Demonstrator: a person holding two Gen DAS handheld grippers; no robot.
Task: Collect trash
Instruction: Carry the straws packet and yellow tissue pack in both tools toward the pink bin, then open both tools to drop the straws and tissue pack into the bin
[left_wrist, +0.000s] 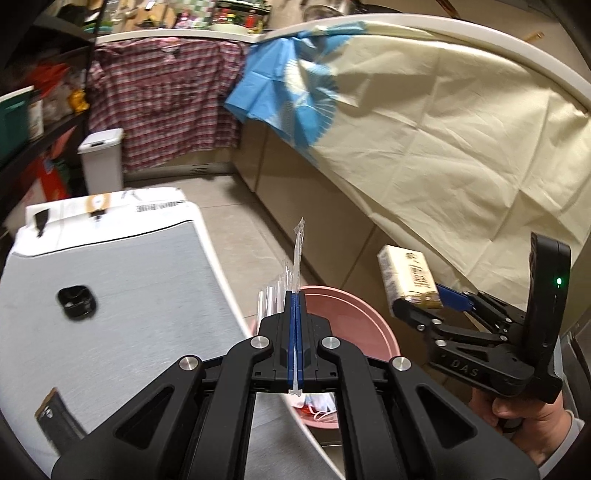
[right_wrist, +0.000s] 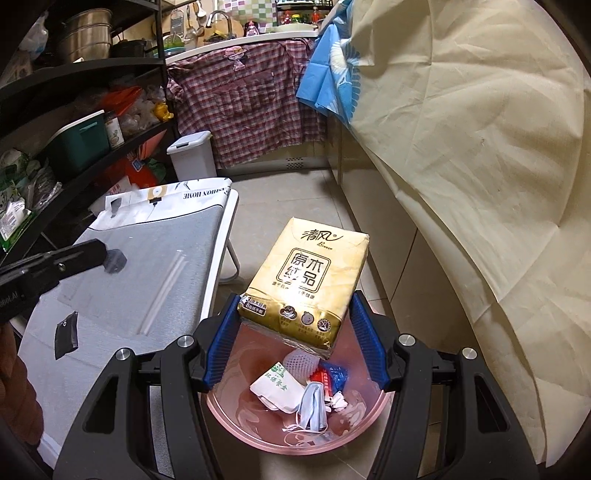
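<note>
Tissue pack (right_wrist: 308, 284): one, centre of frame, pinched at its lower end by the right hand-held gripper (right_wrist: 295, 339), above the pink bin (right_wrist: 229, 424).
Clear wrapper (left_wrist: 297, 258): one, clamped in the pressed-together left hand-held gripper (left_wrist: 295, 321).
Bin: one, lower centre, holding trash.
Desk (right_wrist: 122, 280): left.
Grippers: both angled downward.

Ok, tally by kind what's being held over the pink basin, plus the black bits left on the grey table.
Tissue pack, held: 1
Clear wrapper, held: 1
Black bits on grey table: 2
Total: 4
</note>
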